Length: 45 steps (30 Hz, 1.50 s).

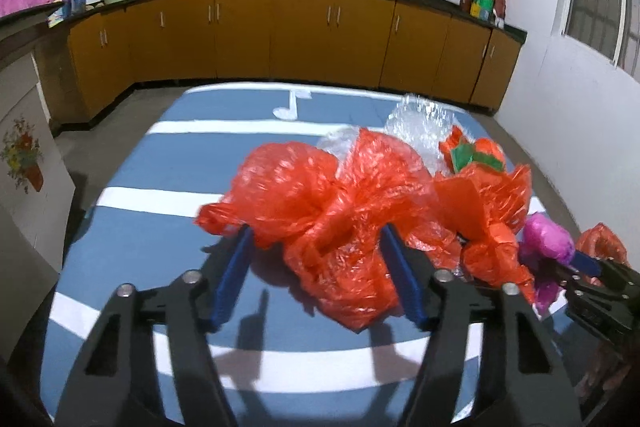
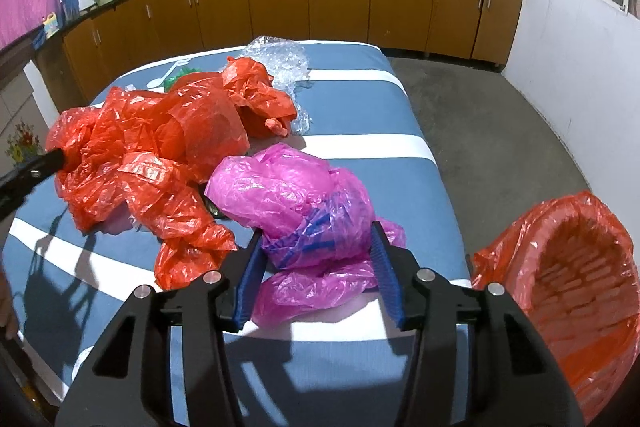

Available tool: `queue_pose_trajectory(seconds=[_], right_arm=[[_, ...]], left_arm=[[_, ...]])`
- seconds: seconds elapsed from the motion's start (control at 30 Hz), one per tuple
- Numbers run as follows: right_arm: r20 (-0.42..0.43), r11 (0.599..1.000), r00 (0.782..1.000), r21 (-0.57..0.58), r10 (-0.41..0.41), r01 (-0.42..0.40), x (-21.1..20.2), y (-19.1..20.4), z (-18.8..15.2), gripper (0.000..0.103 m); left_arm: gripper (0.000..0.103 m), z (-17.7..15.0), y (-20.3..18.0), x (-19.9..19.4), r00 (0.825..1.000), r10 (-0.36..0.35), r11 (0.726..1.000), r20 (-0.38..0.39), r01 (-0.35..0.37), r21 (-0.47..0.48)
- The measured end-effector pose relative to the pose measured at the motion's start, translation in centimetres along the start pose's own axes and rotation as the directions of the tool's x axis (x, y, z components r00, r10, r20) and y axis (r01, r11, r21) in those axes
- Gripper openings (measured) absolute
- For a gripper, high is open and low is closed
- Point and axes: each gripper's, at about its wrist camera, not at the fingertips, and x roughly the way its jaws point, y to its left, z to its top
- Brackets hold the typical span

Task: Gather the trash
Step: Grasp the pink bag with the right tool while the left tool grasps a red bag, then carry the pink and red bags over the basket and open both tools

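A crumpled red plastic bag (image 1: 340, 211) lies on the blue-and-white striped table (image 1: 140, 227). My left gripper (image 1: 317, 229) is open around its near lobe: the right pad touches the plastic, the left pad stands clear lower down. In the right wrist view a pink plastic bag (image 2: 296, 195) bulges between both blue pads of my right gripper (image 2: 317, 229), which is shut on it. The same pink bag (image 1: 546, 239) and right gripper (image 1: 576, 267) show at the right edge of the left wrist view. The left gripper's black finger (image 2: 48, 161) reaches into the red bag pile (image 2: 152, 147).
Clear bubble wrap (image 2: 280, 59) and more red bags (image 1: 492, 211), one with a green patch (image 1: 472, 155), lie behind. A basket lined with red plastic (image 2: 580, 267) stands off the table's right edge. Brown cabinets (image 1: 304, 31) line the far wall; grey floor (image 2: 500, 115) lies to the right.
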Motion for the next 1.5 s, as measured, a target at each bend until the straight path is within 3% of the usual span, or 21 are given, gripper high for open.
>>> queue_pose_trajectory(seconds=[0.1,0.17,0.23,0.33,0.67,1.0,1.5], right_arm=[[-0.001,1.000,1.000,-0.004,0.004,-0.004,-0.1,0.0,-0.1,0.051],[-0.001,1.000,1.000,-0.006,0.007,-0.007,-0.1,-0.1,-0.2,0.051],[-0.001,1.000,1.000,-0.004,0.009,-0.009,-0.2,-0.1,-0.2,0.050],[0.003,1.000,1.000,0.009,0.016,-0.016,-0.4,-0.3,-0.2,0.050],[0.034,0.999,0.999,0.038,0.035,-0.036,-2.2,-0.6,-0.3,0.048],[0.084,0.997,0.996,0.072,0.033,-0.039,-4.9,-1.6,-0.5,0.048],[0.214,0.993,0.977,0.120,-0.018,-0.008,-12.1,-3.7,-0.8,0.048]], left_arm=[[0.055,-0.2,-0.5,1.5,0.999,0.019,1.000,-0.043,-0.018,0.011],[0.045,-0.4,-0.6,2.3,0.997,0.022,1.000,-0.074,-0.021,0.012],[0.025,-0.6,-0.6,2.9,0.995,0.020,1.000,-0.093,-0.019,0.015],[0.016,-0.7,-0.6,2.6,0.997,0.004,1.000,-0.082,-0.002,0.015],[0.013,-0.7,1.0,-1.3,0.999,-0.032,0.999,0.011,0.032,-0.013],[0.013,-0.8,1.9,-6.1,0.995,-0.009,1.000,0.097,0.011,-0.020],[0.013,0.3,-2.4,-11.2,0.981,-0.102,0.994,0.166,0.095,0.045]])
